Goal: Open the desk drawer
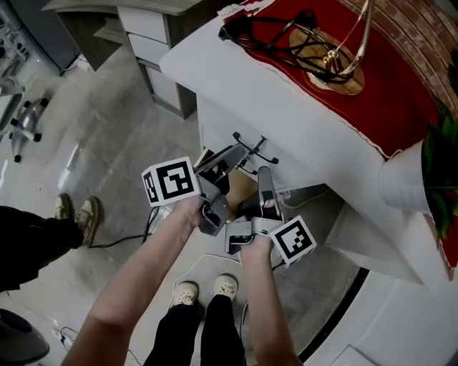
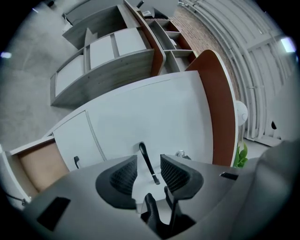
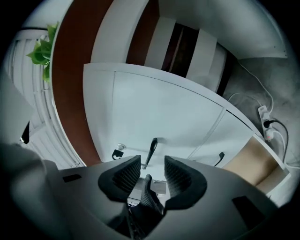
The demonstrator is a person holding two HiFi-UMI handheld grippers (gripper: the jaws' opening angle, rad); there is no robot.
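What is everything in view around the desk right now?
desk: one, white, centre
cloth: one, red, on the desk top
lamp base: one, gold, on the cloth
cables: a tangle, black, beside the lamp base
plant: one, green in a white pot, right edge
cabinet: one, grey, upper left
drawer: one, brown inside, pulled open low on the desk
handles: two, black, on the desk's white fronts
bystander's shoes: two, pale, far left
left gripper: one, grey, open, empty
right gripper: one, grey, open, empty

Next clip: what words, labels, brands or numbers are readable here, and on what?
No readable text.
Left cube and right cube: black-and-white square patterns only, no letters.
White scrap by the red cloth: too small to read.
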